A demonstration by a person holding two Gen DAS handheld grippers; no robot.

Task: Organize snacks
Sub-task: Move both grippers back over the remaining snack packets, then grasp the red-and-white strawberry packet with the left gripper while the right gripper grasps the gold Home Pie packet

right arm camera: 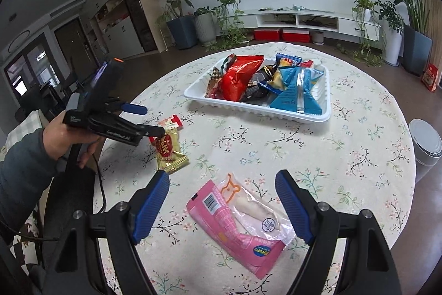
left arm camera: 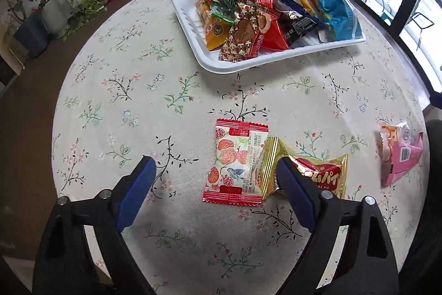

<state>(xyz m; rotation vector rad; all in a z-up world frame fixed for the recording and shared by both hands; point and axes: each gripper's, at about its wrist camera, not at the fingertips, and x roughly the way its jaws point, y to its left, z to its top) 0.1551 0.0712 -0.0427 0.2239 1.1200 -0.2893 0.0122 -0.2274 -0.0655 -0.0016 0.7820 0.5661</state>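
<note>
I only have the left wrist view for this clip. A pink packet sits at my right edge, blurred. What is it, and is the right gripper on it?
Observer: It is a pink snack packet with a clear window showing a pale pastry. The right gripper is open above it, fingers either side, not gripping.
Reviewer: Anything in the tray I can't see?
Observer: The blue packet has a clear strip down its middle and lies against the white tray near rim.
Reviewer: And my left gripper?
Observer: From the right wrist view the left gripper is held open over the gold pie packet, empty.
</note>
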